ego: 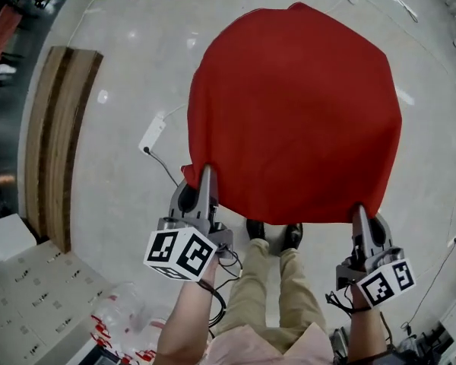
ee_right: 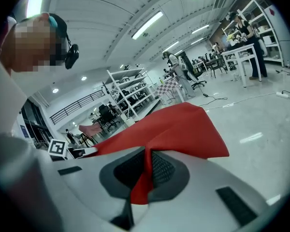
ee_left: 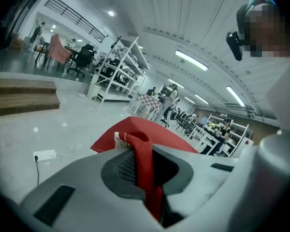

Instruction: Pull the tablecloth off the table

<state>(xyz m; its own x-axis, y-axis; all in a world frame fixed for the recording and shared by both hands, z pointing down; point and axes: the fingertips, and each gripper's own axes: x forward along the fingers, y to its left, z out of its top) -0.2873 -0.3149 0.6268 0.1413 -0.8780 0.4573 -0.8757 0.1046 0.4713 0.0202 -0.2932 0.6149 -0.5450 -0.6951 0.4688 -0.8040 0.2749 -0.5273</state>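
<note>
With the left gripper (ego: 207,172) and right gripper (ego: 359,211) clamped on the tablecloth's (ego: 296,112) near hem (a fold in each), pull both back evenly.

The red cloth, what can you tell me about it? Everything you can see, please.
The tablecloth is plain red, matte, thin-looking fabric, spread in a roundish shape above the pale floor, hiding whatever it lies on. Its near edge is pinched at two corners: the left gripper and the right gripper are each shut on a fold of it. A pale hem shows at the left pinch.
</note>
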